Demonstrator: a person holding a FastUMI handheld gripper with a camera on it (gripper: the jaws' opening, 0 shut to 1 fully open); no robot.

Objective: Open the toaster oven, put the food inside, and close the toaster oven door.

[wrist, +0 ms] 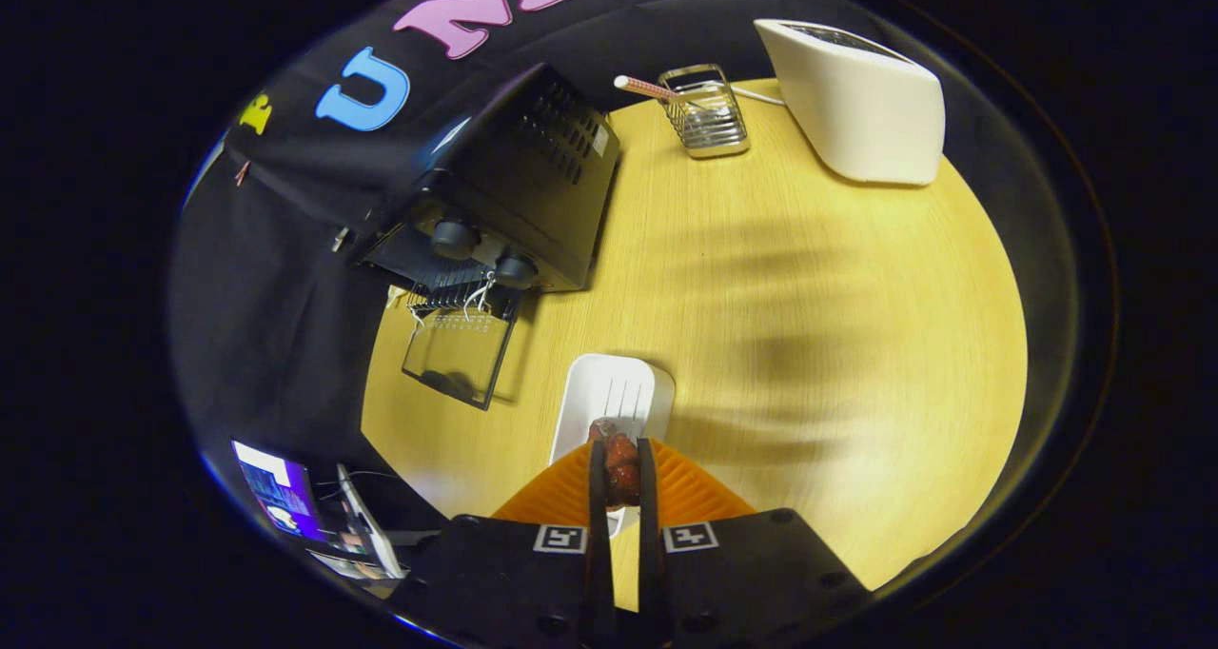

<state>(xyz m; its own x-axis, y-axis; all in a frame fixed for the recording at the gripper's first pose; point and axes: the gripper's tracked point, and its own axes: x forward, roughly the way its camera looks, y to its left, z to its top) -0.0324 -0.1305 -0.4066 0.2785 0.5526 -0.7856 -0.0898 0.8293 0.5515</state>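
Gripper [620, 466] clamps food [620, 461], its underside hidden.

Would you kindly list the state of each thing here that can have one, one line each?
toaster oven: door open, lying flat on the table, wire rack showing.
food: held between the fingers, above the white tray.
white tray: on the table just ahead of the fingers.
gripper: shut on the food.
toaster: upright beyond the tray.
wire holder: upright, one straw resting in it.
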